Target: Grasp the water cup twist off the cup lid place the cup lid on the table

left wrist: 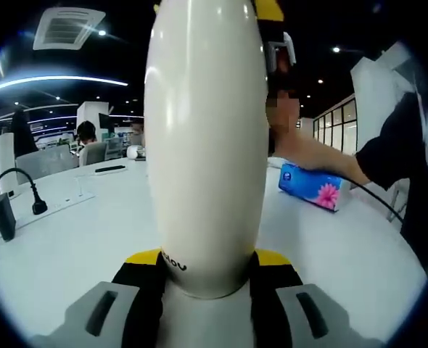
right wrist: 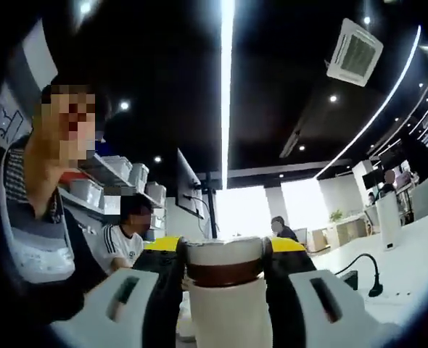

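A tall white water cup stands upright in the middle of the left gripper view. My left gripper is shut on its lower body, with a yellow pad on each side. At the cup's top, the yellow and black tip of my right gripper shows behind it. In the right gripper view, my right gripper is shut on the cup lid, a white cap with a brown band. The white cup body continues below it. The cup is held above the white table.
A blue tissue pack lies on the table to the right, under a person's arm. A black power strip with a cable stands at the left, and a dark flat object lies further back. People sit at desks behind.
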Action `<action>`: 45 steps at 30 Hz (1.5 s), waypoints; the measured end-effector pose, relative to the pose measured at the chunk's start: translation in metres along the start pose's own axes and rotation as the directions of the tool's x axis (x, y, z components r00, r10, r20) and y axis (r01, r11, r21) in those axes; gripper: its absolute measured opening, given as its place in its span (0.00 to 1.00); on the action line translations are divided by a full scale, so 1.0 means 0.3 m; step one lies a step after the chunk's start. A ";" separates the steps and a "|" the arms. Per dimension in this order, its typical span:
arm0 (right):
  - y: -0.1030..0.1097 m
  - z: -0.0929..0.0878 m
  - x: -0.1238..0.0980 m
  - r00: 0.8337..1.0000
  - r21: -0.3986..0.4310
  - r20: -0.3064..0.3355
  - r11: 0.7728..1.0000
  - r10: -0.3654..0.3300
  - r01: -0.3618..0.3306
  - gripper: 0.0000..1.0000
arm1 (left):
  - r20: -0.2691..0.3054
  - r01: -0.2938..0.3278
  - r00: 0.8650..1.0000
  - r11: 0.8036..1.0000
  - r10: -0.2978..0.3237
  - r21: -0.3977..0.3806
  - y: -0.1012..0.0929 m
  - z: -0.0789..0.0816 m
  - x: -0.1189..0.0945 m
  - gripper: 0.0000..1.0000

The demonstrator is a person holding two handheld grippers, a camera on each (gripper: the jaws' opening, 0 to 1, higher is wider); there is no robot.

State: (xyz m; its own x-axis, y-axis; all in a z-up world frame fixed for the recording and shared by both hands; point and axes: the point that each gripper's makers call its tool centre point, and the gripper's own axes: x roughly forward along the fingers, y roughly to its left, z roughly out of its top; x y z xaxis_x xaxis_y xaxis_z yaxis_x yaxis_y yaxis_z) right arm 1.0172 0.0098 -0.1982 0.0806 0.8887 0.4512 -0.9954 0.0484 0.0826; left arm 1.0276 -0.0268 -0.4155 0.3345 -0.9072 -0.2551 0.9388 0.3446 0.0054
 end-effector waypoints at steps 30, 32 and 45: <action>-0.004 -0.009 0.014 1.000 0.009 -0.025 1.000 0.004 -0.004 0.61 | 0.001 0.006 1.000 1.000 -0.006 0.001 0.020 0.000 0.004 0.48; -0.018 -0.016 0.012 0.998 -0.019 -0.039 0.999 -0.040 0.039 0.61 | 0.001 0.006 1.000 1.000 -0.006 0.001 0.020 0.000 0.004 0.48; -0.010 -0.021 -0.005 0.916 -0.314 -0.043 0.876 -0.399 0.366 0.66 | 0.000 0.005 1.000 1.000 -0.005 0.002 0.005 0.000 0.000 0.48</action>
State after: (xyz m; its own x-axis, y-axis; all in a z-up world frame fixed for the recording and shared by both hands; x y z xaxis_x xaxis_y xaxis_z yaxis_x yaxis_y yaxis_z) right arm 1.0198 0.0112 -0.2048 0.4685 0.8143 0.3426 -0.8584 0.5113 -0.0415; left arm 1.0292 -0.0263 -0.4156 0.3296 -0.9090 -0.2550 0.9406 0.3395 0.0056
